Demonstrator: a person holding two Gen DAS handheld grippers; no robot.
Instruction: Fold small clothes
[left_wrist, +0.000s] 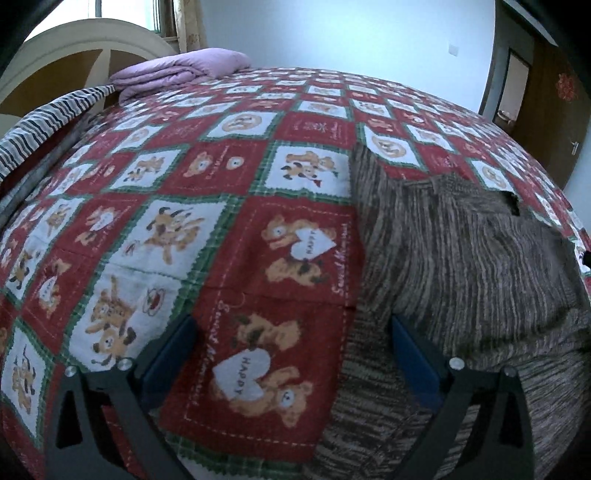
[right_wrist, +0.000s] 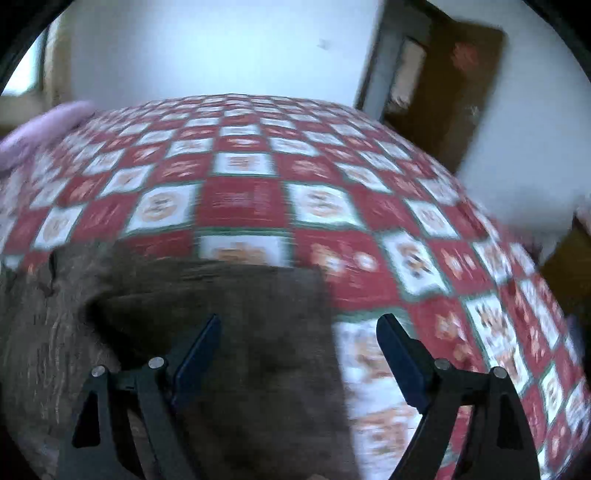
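Now | brown garment (left_wrist: 461, 258) under left gripper's (left_wrist: 293, 325) right jaw | both jaws wide, right gripper (right_wrist: 299, 325) too

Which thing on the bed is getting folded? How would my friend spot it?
Find the big bed with the red teddy-bear quilt. The brown streaky knit garment lies at its near edge, plain and dull, unlike the folded purple blanket far back.

Right tongs (right_wrist: 297, 326) over a brown garment (right_wrist: 221, 314) on the bed (right_wrist: 258, 166).
Both blue-padded fingers (right_wrist: 197, 347) stand wide apart, gripping nothing; the left finger lies over the garment, the right over the red-and-white checked cover. The view is motion-blurred. A brown door (right_wrist: 454, 85) stands behind.
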